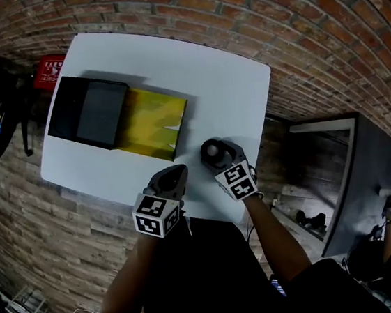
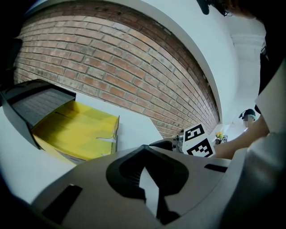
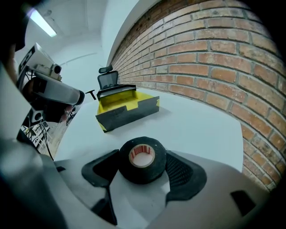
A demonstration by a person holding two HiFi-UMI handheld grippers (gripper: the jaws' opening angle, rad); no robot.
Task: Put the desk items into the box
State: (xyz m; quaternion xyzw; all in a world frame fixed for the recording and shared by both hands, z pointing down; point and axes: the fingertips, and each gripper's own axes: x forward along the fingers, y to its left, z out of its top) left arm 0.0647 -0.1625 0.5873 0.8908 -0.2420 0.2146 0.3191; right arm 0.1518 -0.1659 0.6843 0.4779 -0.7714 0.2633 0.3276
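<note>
Clamps the right tool point(image 3: 141, 165) on a matte black tape roll with a red-printed cardboard core point(image 3: 142, 160), near the smooth white tabletop's point(image 1: 170, 57) front edge. Holds the left tool point(image 2: 145, 172) closed, empty. Likely light, stiff, grippy: best pinched across the curved outer wall. Well apart from the yellow-lined black cardboard box point(image 1: 152, 118).

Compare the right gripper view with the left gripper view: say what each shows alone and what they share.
Only the right gripper view: a black roll of tape clamped between the right gripper's tongs, and a black office chair far off. Only the left gripper view: the left gripper's tongs shut on nothing, plus the right gripper's black-and-white marker cube. Both: the open yellow-lined black box, the white table and the red brick wall.
</note>
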